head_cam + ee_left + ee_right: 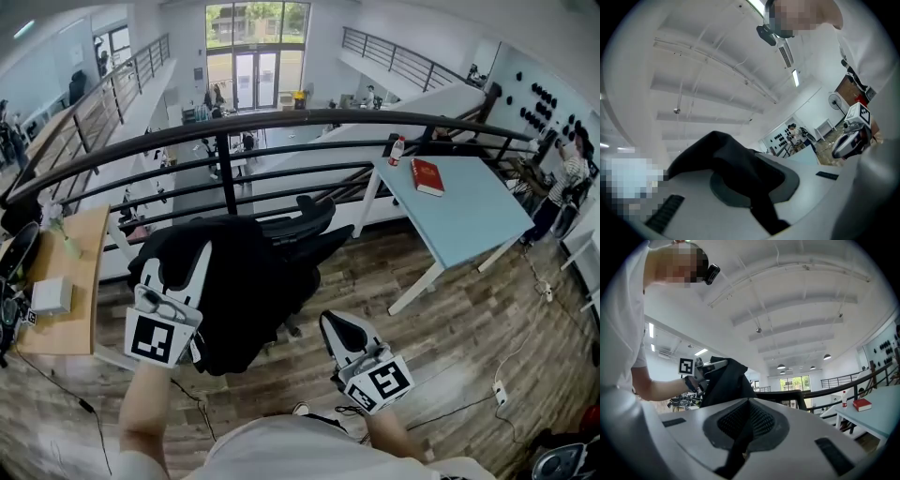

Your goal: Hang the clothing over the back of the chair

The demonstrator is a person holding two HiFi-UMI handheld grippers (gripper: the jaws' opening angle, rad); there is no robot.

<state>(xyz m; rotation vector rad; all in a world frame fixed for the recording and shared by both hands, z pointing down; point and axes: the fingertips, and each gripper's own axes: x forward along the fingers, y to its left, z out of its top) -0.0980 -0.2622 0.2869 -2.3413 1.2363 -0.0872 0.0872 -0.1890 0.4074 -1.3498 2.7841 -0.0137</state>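
- L tool (199, 258) clamped on black clothing (248, 291).
- Clothing hangs off it, long axis approx up-down, bulk in front of chair (305, 225) back; can't tell if resting on it.
- R tool (336, 323) jaws together, apart from clothing.

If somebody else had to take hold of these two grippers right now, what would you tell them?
Left gripper: shut on the black clothing, holding it up.
Right gripper: shut, nothing in it, low at the right, apart from the clothing.
Chair: straight ahead, partly hidden behind the hanging clothing. I cannot tell whether they touch.
Done: clothing picked up and brought to the chair.
Left: probably lift it over the chair back, drape it there, then open the left gripper.
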